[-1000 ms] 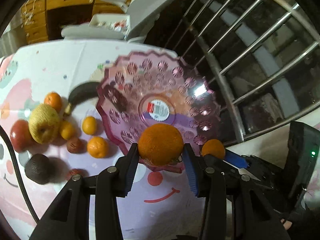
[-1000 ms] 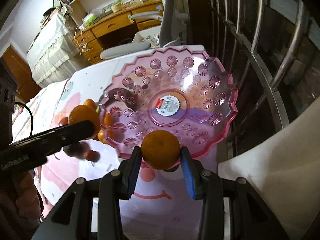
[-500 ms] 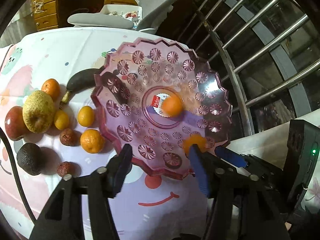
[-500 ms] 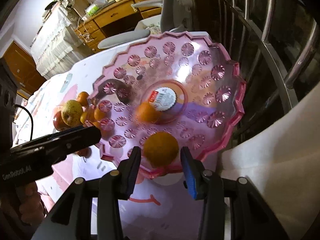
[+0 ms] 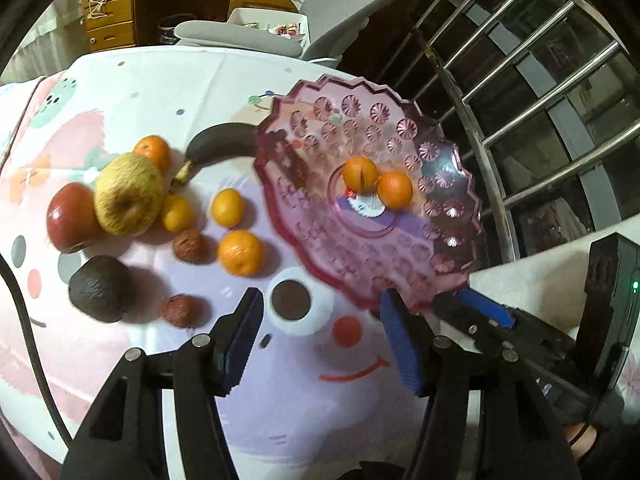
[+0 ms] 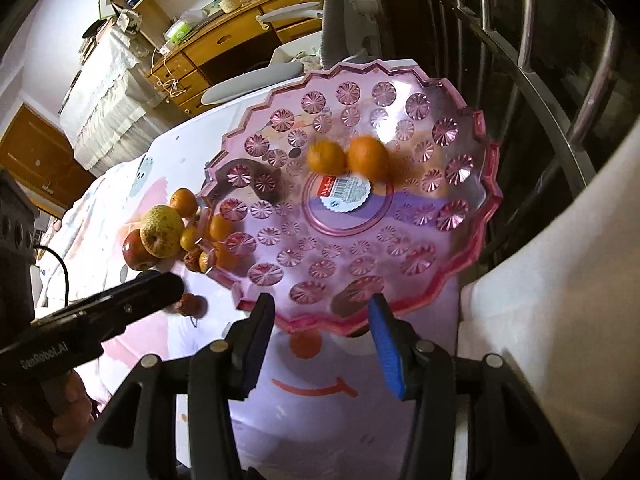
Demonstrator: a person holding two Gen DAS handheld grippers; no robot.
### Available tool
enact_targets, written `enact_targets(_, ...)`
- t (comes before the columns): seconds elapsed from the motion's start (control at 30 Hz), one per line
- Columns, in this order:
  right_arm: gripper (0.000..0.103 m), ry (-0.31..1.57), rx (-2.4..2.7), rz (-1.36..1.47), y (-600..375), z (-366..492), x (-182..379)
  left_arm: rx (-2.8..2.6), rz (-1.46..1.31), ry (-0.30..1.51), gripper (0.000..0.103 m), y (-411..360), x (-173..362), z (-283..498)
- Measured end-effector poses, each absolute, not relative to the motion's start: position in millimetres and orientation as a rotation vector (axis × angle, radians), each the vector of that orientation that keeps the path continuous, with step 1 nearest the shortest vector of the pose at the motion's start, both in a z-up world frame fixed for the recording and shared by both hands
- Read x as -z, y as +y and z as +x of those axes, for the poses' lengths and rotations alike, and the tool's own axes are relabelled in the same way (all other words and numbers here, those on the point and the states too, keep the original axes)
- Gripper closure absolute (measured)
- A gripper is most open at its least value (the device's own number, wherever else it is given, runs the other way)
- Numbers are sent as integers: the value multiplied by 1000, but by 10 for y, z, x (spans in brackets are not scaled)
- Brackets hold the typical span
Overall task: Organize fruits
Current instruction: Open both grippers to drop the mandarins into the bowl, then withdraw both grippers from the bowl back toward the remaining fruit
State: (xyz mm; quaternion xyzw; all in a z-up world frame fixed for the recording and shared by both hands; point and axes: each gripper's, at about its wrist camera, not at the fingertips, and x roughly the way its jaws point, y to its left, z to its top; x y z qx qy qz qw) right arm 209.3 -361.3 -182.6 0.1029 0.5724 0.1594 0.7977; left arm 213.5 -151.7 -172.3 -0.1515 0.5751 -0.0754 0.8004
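Note:
A pink scalloped glass plate (image 5: 436,240) (image 6: 472,240) holds two oranges, one (image 5: 360,175) (image 6: 326,157) beside the other (image 5: 395,189) (image 6: 367,158), near its labelled centre. My left gripper (image 5: 320,332) is open and empty above the tablecloth, in front of the plate's near-left rim. My right gripper (image 6: 320,332) is open and empty at the plate's near rim. Left of the plate lie a yellow pear (image 5: 129,194), a red apple (image 5: 70,216), a dark avocado (image 5: 100,288), a dark banana (image 5: 220,142), several small oranges (image 5: 241,252) and brown fruits (image 5: 190,245).
The table has a pink cartoon tablecloth (image 5: 280,400). A metal railing (image 5: 520,80) runs along the right. The right gripper's body (image 5: 540,340) shows at lower right in the left wrist view. A grey chair (image 5: 240,36) and wooden drawers (image 5: 120,8) stand behind the table.
Both grippers let go of their oranges, which now sit together in the plate. Both grippers opened and drew back; the left one moved left, away from the plate.

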Motion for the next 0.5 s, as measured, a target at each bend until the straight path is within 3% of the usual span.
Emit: enact_targets(0.5, 54, 1270, -135, 423, -3193, 1324, 1946, 226, -198, 1288, 42, -456, 1592, 1507)
